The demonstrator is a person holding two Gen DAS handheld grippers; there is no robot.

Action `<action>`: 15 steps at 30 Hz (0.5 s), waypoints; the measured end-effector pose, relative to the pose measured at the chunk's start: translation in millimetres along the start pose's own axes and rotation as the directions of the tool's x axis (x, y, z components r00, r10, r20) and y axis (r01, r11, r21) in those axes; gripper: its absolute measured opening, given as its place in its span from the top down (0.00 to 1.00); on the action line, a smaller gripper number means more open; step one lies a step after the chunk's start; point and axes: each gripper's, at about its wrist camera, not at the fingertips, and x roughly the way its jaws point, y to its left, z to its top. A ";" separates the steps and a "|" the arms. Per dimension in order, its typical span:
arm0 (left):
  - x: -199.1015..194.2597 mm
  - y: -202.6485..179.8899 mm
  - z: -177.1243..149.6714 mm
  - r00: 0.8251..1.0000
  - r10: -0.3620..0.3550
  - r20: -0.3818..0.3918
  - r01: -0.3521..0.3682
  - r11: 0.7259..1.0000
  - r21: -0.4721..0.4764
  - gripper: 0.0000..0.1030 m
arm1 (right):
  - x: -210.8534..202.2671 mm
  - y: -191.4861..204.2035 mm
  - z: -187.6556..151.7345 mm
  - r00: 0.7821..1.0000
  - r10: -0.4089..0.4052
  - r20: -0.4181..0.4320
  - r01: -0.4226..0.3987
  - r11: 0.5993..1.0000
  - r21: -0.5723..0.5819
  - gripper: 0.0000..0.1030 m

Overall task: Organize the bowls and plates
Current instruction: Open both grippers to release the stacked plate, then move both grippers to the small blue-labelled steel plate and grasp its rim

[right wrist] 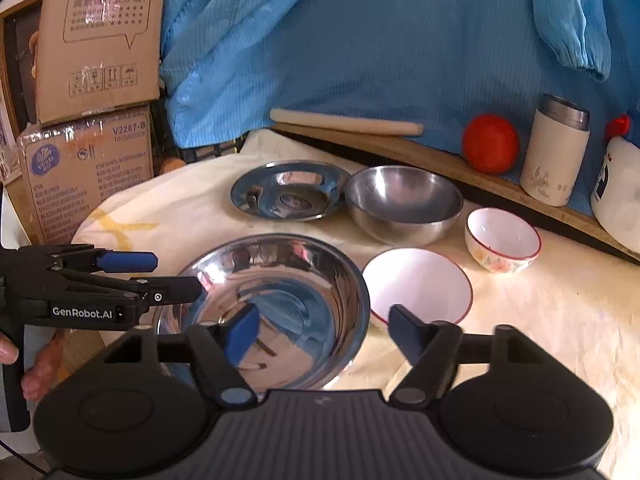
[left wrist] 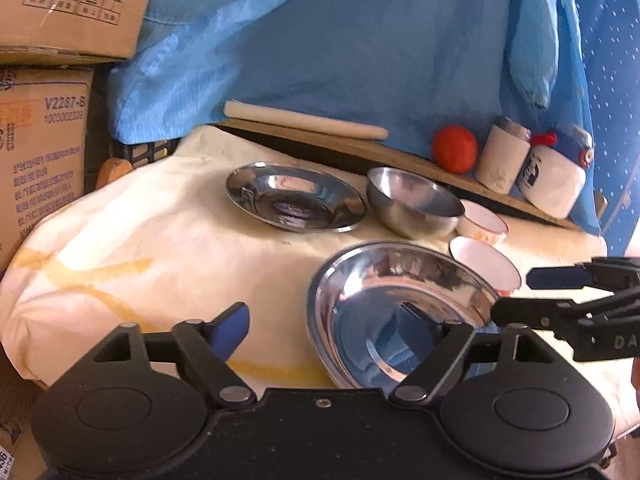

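A large steel plate (left wrist: 400,300) (right wrist: 280,292) lies nearest on the cream cloth (left wrist: 160,248). My left gripper (left wrist: 328,328) (right wrist: 178,274) stands open astride its left rim, pads clear of the metal. My right gripper (right wrist: 324,334) (left wrist: 510,295) is open astride the right rim, one blue pad inside the plate. Behind lie a smaller steel plate (left wrist: 296,200) (right wrist: 288,196) and a steel bowl (left wrist: 412,204) (right wrist: 404,204). A white red-rimmed bowl (right wrist: 416,284) (left wrist: 484,264) and a small floral bowl (right wrist: 502,240) (left wrist: 482,218) sit to the right.
A wooden board (right wrist: 420,156) along the back carries a rolling pin (right wrist: 344,122), a red ball (right wrist: 490,144), a thermos (right wrist: 554,156) and a white bottle (right wrist: 618,188). Cardboard boxes (right wrist: 92,168) stack at the left. Blue fabric (right wrist: 360,40) hangs behind. A person's hand (right wrist: 36,364) holds the left gripper.
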 end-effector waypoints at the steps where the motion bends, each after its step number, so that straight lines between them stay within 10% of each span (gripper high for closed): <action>1: -0.1 2.0 1.4 1.000 0.003 0.007 -0.003 1.000 -0.006 0.14 | 0.1 -0.4 0.8 1.000 0.003 0.008 -0.003 1.000 0.002 0.15; 15: 31.9 55.7 49.8 0.993 0.104 0.048 -0.097 0.988 -0.119 0.01 | 34.2 -24.2 31.6 0.979 0.118 0.169 -0.154 0.963 0.219 0.00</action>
